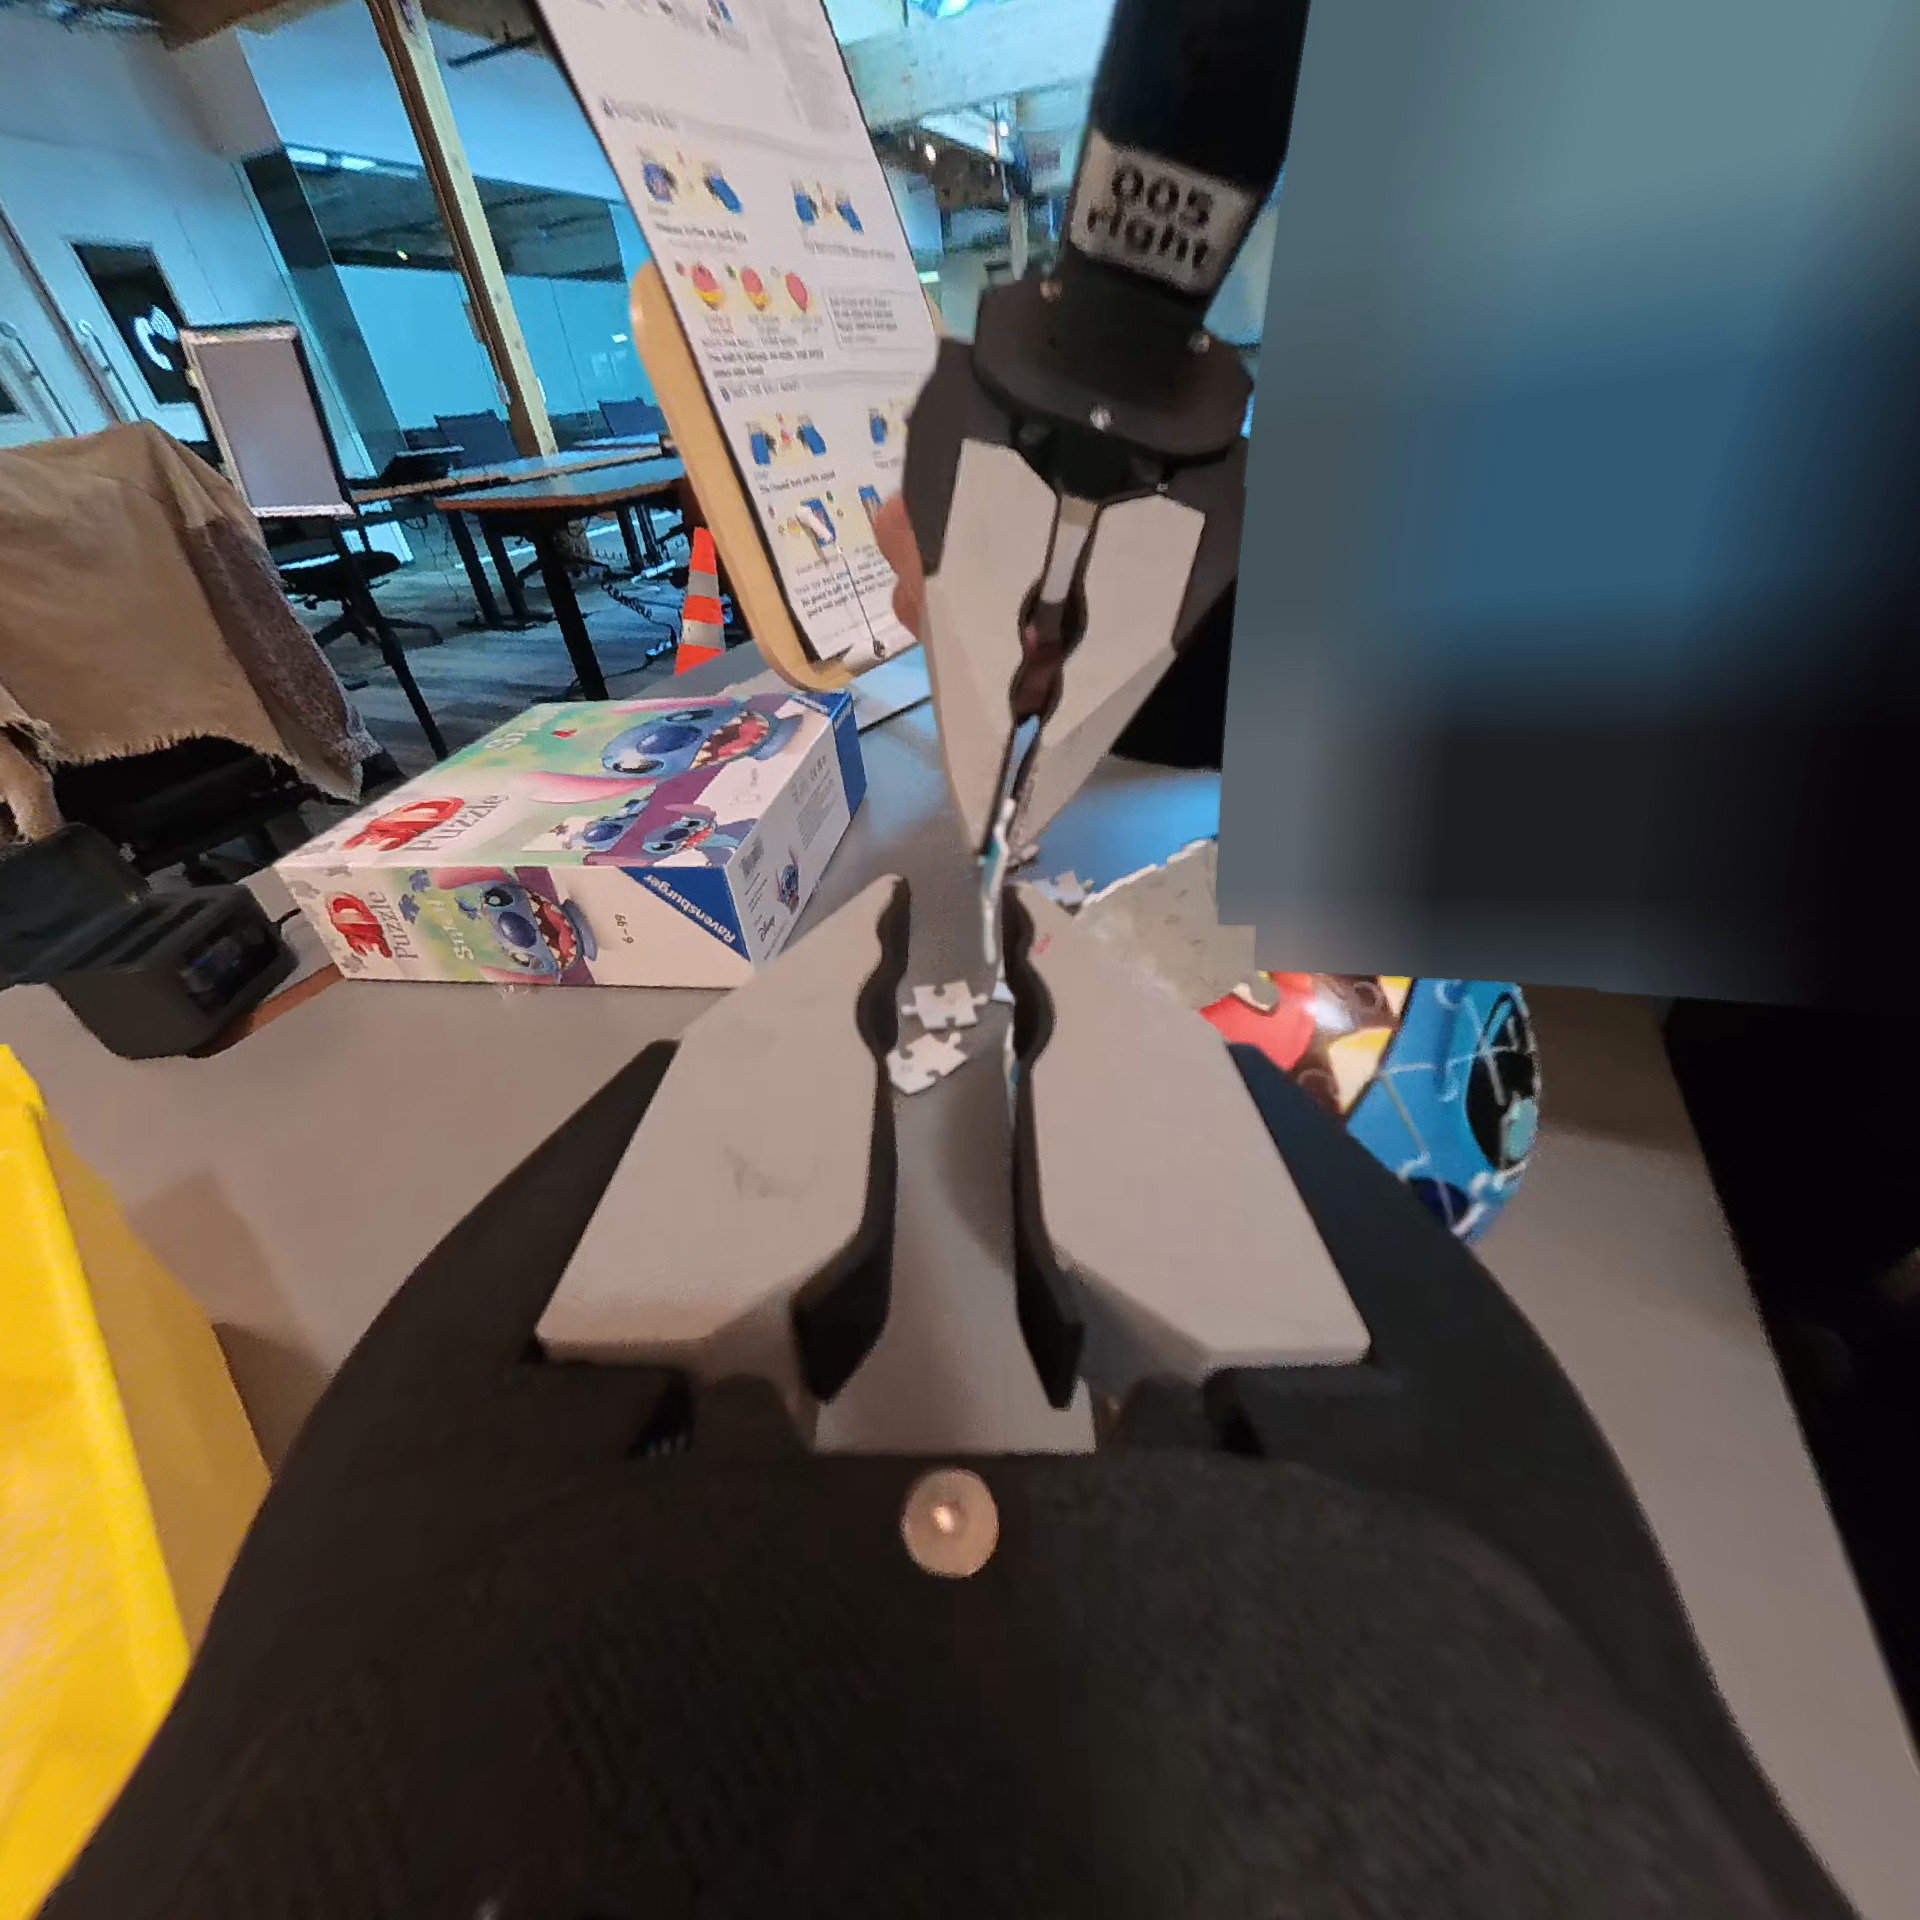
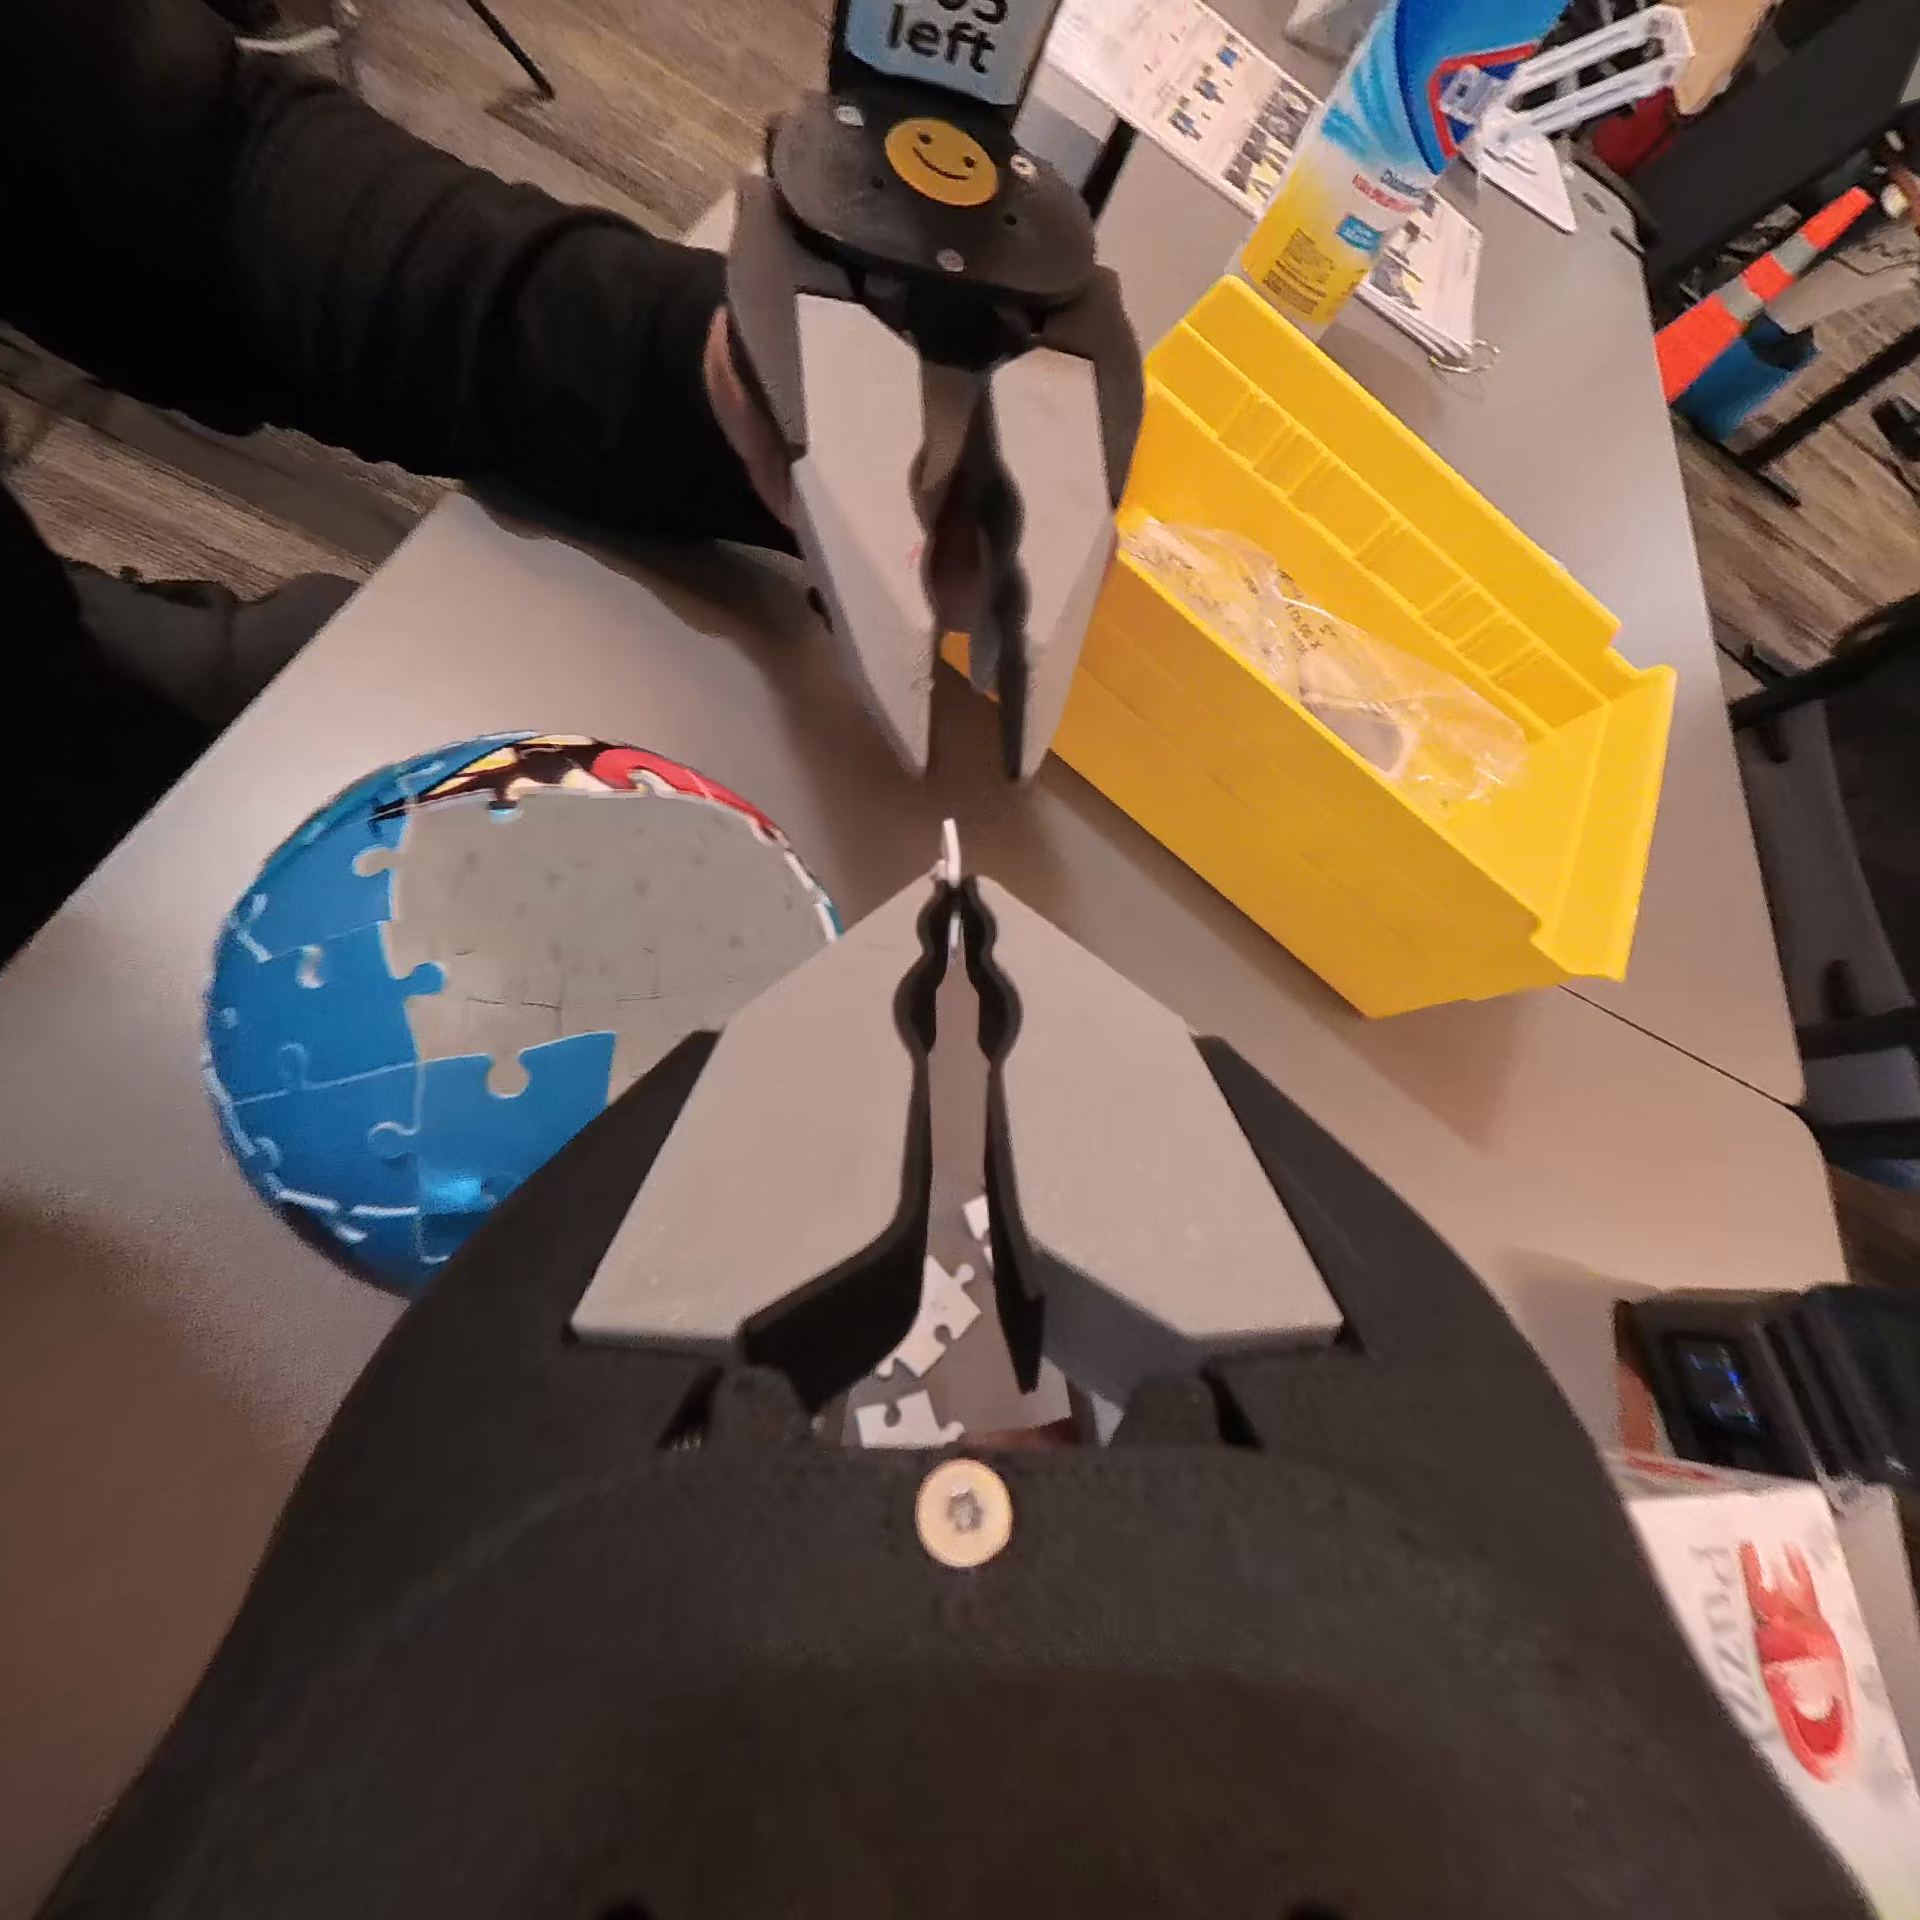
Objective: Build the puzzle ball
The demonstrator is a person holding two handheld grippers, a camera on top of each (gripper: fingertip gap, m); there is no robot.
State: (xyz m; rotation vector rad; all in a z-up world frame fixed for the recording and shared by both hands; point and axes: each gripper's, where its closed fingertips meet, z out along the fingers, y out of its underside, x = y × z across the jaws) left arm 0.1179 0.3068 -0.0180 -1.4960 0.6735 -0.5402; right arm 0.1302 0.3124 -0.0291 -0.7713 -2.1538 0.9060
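Observation:
My right gripper [image 2: 948, 891] is shut on a small white and blue puzzle piece [image 2: 948, 854], held edge-on in the air. In the left wrist view, the right gripper [image 1: 997, 844] points down and the piece [image 1: 994, 894] hangs just at my left gripper's [image 1: 958, 902] tips. The left gripper is open and empty, and faces the right one tip to tip [image 2: 971, 774]. The puzzle ball [image 2: 312, 1018], blue with a red and black patch, lies on the table with a large gap showing its grey inside. It also shows in the left wrist view [image 1: 1455, 1101]. Loose white pieces [image 1: 935, 1029] lie below the grippers [image 2: 940, 1320].
A yellow bin [image 2: 1538, 852] holding a clear plastic bag stands behind the left gripper and shows at the left edge [image 1: 62, 1455]. The puzzle box [image 1: 582, 831] lies on the grey table [image 1: 364, 1143]. An instruction sheet [image 1: 769, 312] stands propped up. A bottle [image 2: 1351, 156] and a black device [image 2: 1766, 1382] are nearby. The tips of both grippers are at nearly the same place.

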